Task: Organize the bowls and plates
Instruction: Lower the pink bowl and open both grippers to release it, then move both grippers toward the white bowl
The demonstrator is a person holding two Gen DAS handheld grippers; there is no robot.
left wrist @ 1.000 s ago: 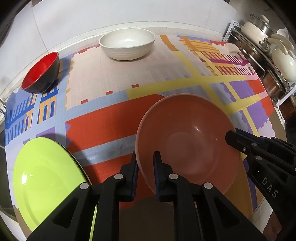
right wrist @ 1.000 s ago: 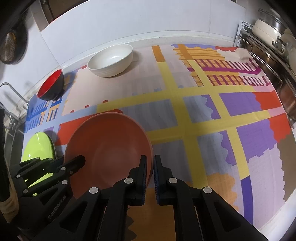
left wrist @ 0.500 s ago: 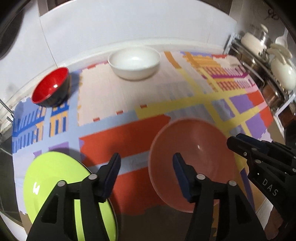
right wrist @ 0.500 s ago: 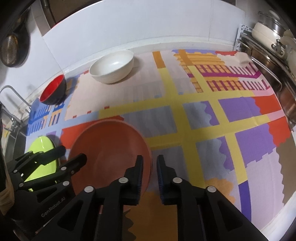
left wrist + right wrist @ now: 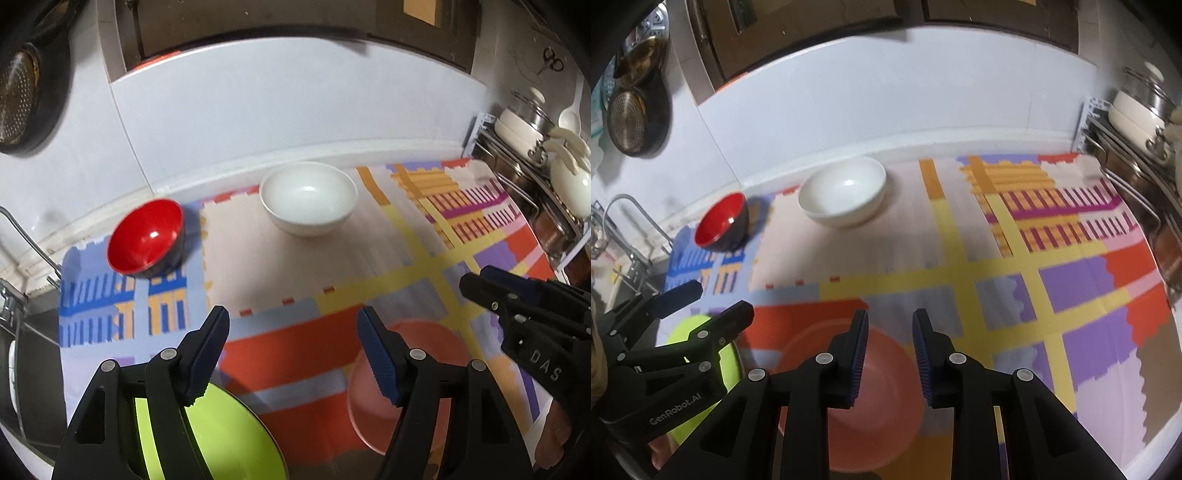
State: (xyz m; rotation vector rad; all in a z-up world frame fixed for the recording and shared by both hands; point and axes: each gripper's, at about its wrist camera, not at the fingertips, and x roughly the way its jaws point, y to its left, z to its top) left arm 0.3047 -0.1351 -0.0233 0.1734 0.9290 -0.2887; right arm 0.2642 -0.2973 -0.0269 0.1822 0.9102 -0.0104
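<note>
A salmon-pink plate (image 5: 436, 354) lies on the patterned mat near the front, also in the right wrist view (image 5: 886, 376). A lime-green plate (image 5: 229, 435) lies front left, also in the right wrist view (image 5: 701, 354). A red bowl (image 5: 146, 236) and a white bowl (image 5: 308, 197) stand at the back; both also show in the right wrist view, red (image 5: 720, 221), white (image 5: 842, 194). My left gripper (image 5: 293, 350) is wide open and empty above the mat. My right gripper (image 5: 890, 354) is open and empty above the pink plate.
A rack with pots and white dishes (image 5: 535, 147) stands at the right edge. A sink and tap (image 5: 624, 229) are at the left. Pans (image 5: 631, 122) hang on the tiled wall behind the mat (image 5: 997, 258).
Both grippers opened and let go of the pink plate, which now lies flat on the mat. Both have drawn back and up from it.
</note>
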